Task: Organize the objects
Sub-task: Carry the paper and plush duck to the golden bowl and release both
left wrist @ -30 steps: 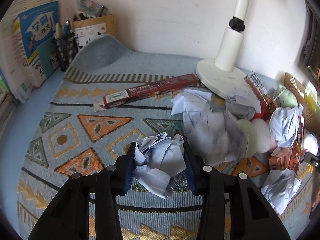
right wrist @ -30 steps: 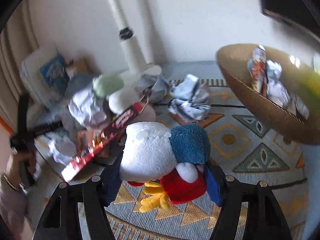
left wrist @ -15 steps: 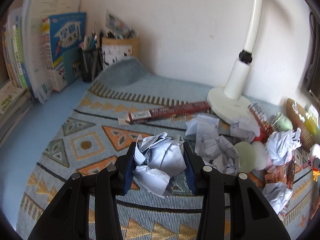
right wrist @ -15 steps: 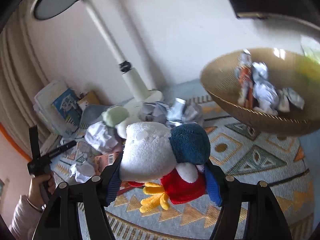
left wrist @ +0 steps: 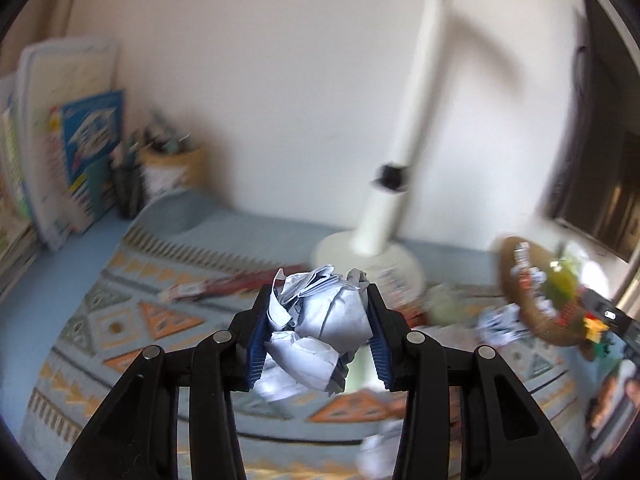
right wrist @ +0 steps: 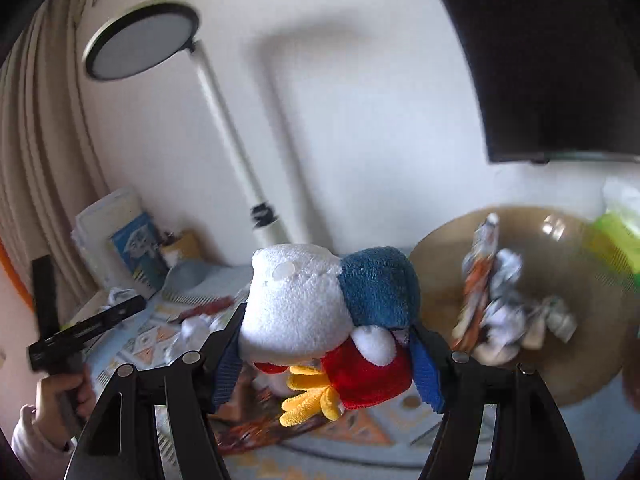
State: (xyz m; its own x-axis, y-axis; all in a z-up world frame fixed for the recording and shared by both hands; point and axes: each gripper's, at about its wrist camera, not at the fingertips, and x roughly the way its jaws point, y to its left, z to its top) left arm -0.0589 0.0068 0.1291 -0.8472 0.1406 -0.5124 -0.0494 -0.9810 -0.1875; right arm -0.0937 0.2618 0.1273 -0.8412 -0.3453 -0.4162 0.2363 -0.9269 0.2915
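My left gripper [left wrist: 318, 336] is shut on a crumpled ball of white paper [left wrist: 320, 328] and holds it well above the patterned mat [left wrist: 120, 320]. My right gripper [right wrist: 328, 344] is shut on a plush toy [right wrist: 320, 312] with a white head, blue cap, red body and yellow feet, held in the air. A brown woven bowl [right wrist: 568, 368] with wrappers and paper balls is just right of the toy; it also shows in the left wrist view [left wrist: 516, 304]. The left gripper's handle and the hand holding it show in the right wrist view [right wrist: 80, 332].
A white desk lamp [left wrist: 400, 200] stands at the back of the mat. Books [left wrist: 88, 152] and a pen holder [left wrist: 128, 192] stand at the back left. A long red box [left wrist: 224, 286] and more crumpled paper [left wrist: 500, 322] lie on the mat. A dark monitor [right wrist: 560, 60] is at upper right.
Both grippers have risen with their loads. The left view has swung right, bringing the bowl into view. The bowl is now closer to the plush toy.
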